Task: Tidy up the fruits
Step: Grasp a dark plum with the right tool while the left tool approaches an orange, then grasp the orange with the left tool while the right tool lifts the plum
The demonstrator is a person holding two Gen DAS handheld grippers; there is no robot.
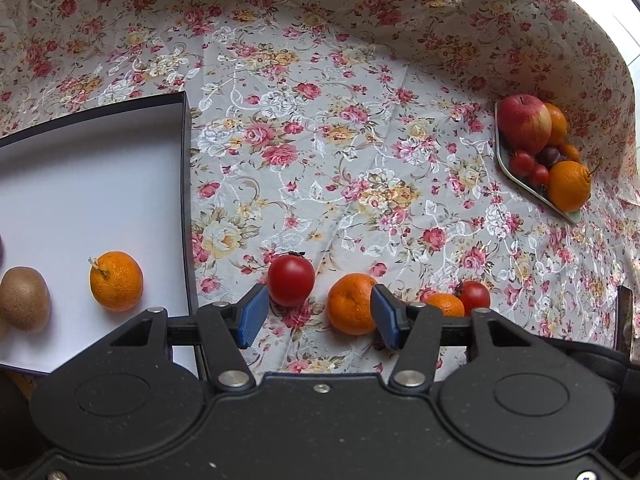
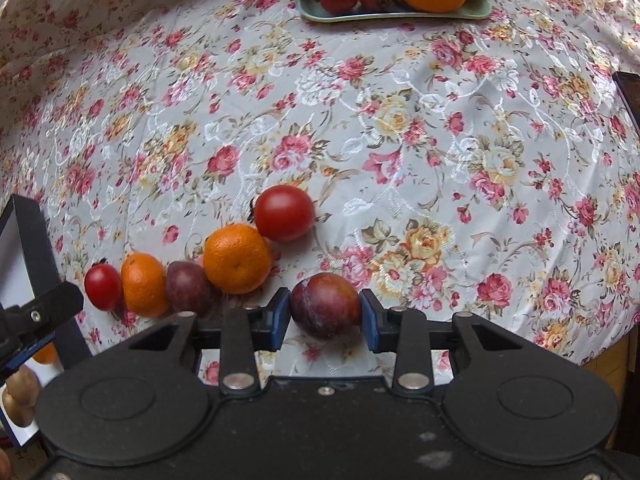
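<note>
Right gripper (image 2: 325,314): jaws clamped on a plum (image 2: 325,306) above the worktop. Left gripper (image 1: 318,314): jaws apart, empty, near a tomato (image 1: 291,280) and mandarin (image 1: 352,304).

Both wrist cameras look down from close above the tablecloth (image 1: 360,140); they share the fruit row, its big tomato (image 1: 291,280) (image 2: 284,218), and the far plate (image 1: 505,160) (image 2: 320,14)

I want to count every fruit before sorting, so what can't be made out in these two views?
- Left wrist view: behind the apple on the plate, fruits overlap and cannot be counted.
- Left wrist view: the box runs off the left edge past the kiwi.
- Right wrist view: the top edge crops the plate; the right gripper hides the plum underside.
</note>
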